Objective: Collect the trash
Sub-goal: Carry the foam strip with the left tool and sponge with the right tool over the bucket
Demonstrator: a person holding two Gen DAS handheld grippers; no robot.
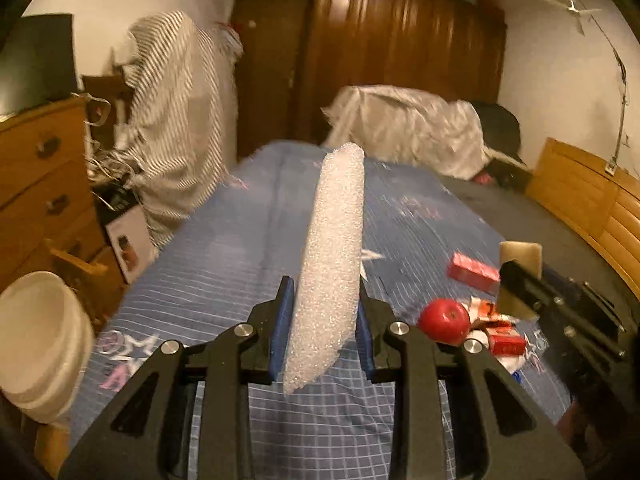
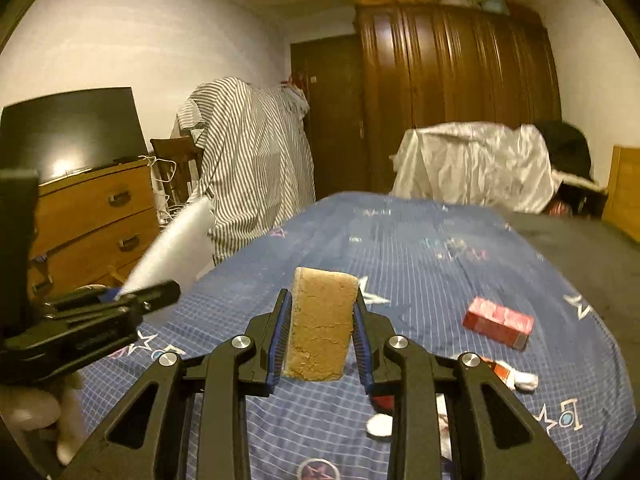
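Between the left gripper's (image 1: 324, 332) fingers a foam strip (image 1: 332, 264) is pinched, the right gripper (image 2: 320, 332) pinching a sponge (image 2: 322, 320); keep both squeezed clear above the bed (image 2: 420, 248).

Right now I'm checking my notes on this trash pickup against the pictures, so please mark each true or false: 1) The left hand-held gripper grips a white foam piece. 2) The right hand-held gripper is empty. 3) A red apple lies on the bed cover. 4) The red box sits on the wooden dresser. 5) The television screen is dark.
1) True: the left hand-held gripper is shut on the white foam piece.
2) False: the right hand-held gripper is shut on a tan sponge block.
3) True: the red apple lies on the blue bed cover among wrappers.
4) False: the red box lies on the bed cover.
5) True: the television on the dresser is dark.
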